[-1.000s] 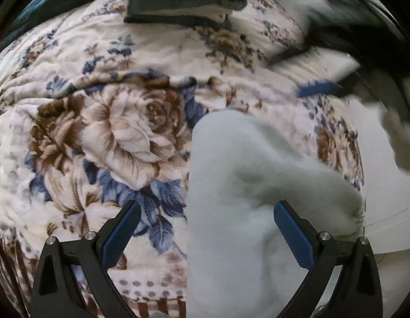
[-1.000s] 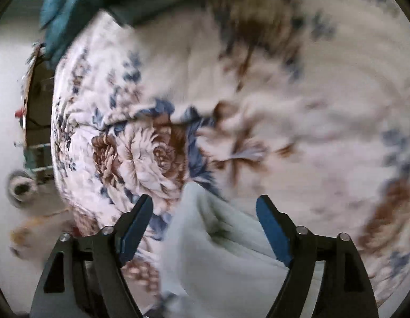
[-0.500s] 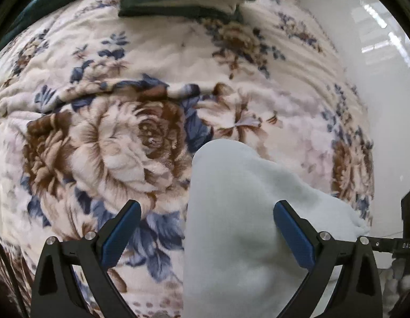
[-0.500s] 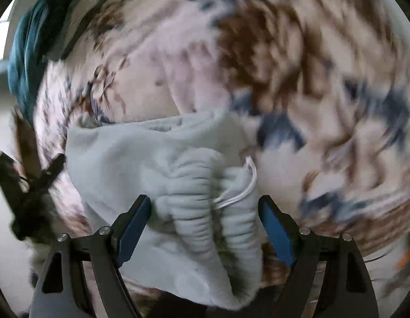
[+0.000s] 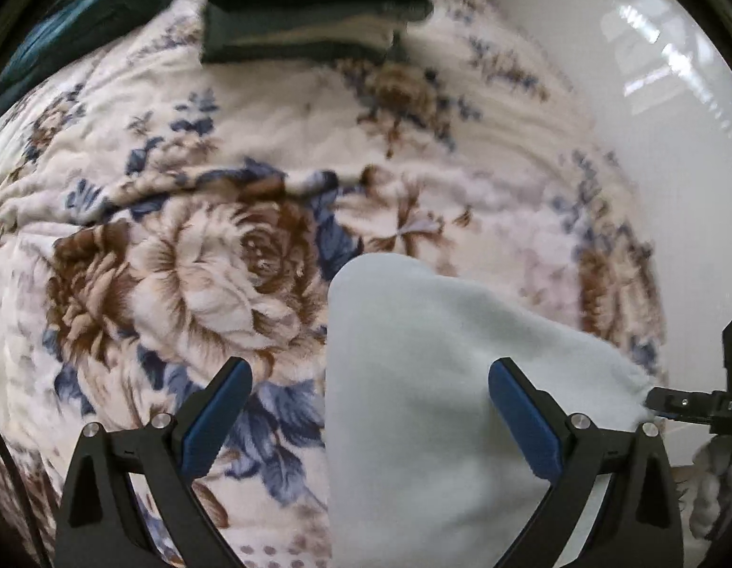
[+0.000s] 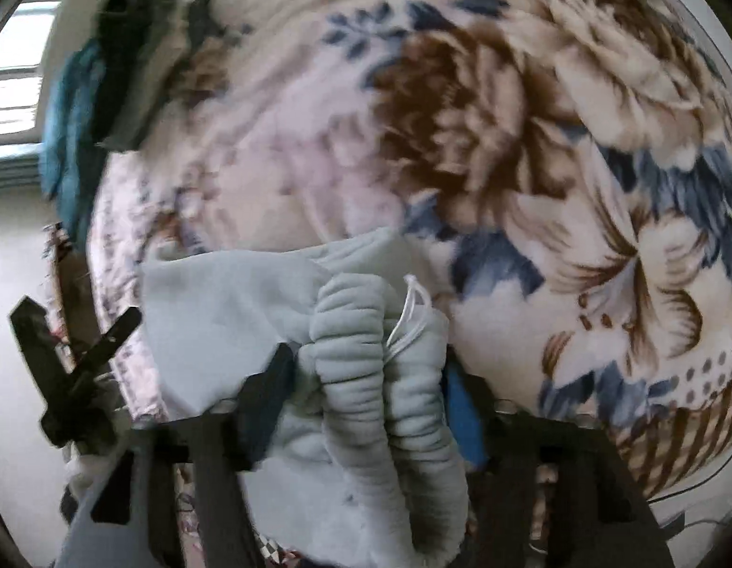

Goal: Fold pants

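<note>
Pale grey pants (image 5: 413, 355) lie on a floral blanket (image 5: 200, 260). My left gripper (image 5: 370, 407) stands open over one end of them, and the cloth runs between its blue pads untouched. In the right wrist view the bunched elastic waistband (image 6: 352, 355) with its white drawstring (image 6: 413, 312) sits between the fingers of my right gripper (image 6: 366, 388). Both pads lie against the folds, and the jaws are opening. The left gripper (image 6: 67, 355) shows at the far end of the pants, and the right gripper's tip (image 5: 688, 402) shows at the right edge of the left wrist view.
Dark folded clothes (image 5: 309, 14) and teal fabric (image 5: 82, 9) lie at the far end of the bed. The bed edge and pale floor (image 5: 673, 165) run along the right. A window (image 6: 11, 71) shows beyond the teal fabric (image 6: 67, 118).
My right gripper swung across the bed to the waistband, and its fingers have drawn in around it. The left gripper shifted slightly and stayed open over the pants.
</note>
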`<state>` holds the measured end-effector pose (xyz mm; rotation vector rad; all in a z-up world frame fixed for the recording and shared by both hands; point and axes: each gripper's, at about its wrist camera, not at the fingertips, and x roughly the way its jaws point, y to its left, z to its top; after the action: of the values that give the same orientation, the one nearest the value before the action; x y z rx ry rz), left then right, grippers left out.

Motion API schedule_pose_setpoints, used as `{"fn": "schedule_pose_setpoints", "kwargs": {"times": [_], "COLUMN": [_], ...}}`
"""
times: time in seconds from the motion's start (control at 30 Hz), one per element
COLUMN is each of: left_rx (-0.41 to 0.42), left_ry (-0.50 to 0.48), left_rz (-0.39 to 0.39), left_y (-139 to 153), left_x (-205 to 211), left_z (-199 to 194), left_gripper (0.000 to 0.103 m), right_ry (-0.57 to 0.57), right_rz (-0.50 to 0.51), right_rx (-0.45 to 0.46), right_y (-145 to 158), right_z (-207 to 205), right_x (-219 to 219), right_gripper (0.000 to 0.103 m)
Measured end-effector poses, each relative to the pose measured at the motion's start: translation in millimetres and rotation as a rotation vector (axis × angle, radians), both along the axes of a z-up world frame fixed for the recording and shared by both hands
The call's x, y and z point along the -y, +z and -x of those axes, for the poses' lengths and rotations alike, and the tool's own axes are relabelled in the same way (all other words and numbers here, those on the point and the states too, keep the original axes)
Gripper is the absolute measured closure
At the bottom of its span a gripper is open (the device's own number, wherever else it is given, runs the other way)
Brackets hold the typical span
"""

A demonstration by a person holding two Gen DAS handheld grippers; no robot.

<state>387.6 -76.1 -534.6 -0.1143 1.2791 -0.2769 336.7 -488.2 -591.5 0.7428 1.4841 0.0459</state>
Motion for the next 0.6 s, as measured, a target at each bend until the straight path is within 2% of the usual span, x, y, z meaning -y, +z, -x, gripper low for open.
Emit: {"fn": "schedule_pose_setpoints", "kwargs": {"times": [0.07, 0.17, 0.23, 0.33, 0.43, 0.6], "left_rx": [-0.009, -0.097, -0.130, -0.186, -0.265, -0.341], "left_ry": [0.019, 0.025, 0.018, 0.003, -0.005, 0.005], "left_rz": [0.060, 0.126, 0.127, 0.180, 0.269, 0.408], "left_y": [6.8, -7.1, -21.9, -51.5, -84.2, -109.7], "left_x": [-13.6, -23.3, -21.7, -14.0, -8.0, -6.9], "left_z": [16.2, 32.2, 42.6, 53.3, 55.4, 48.8], "left_gripper": [0.000, 0.000, 0.001, 0.000, 0.000, 0.000], "right_ry": [0.011, 0.034, 0.057, 0.104, 0.116, 0.029], "right_rz": [-0.005, -0.028, -0.053, -0.130, -0.186, -0.410], "right_rx": [0.045, 0.044, 0.026, -0.030, -0.067, -0.082], "right_y": [9.9, 1.2, -15.5, -53.1, -88.4, -132.4], "right_z": [13.0, 30.7, 38.0, 44.9, 51.1, 60.5], "right_x": [3.3, 0.7, -7.0, -21.2, -24.4, -8.0], "right_gripper": [0.012, 0.008, 0.008, 0.008, 0.003, 0.000]}}
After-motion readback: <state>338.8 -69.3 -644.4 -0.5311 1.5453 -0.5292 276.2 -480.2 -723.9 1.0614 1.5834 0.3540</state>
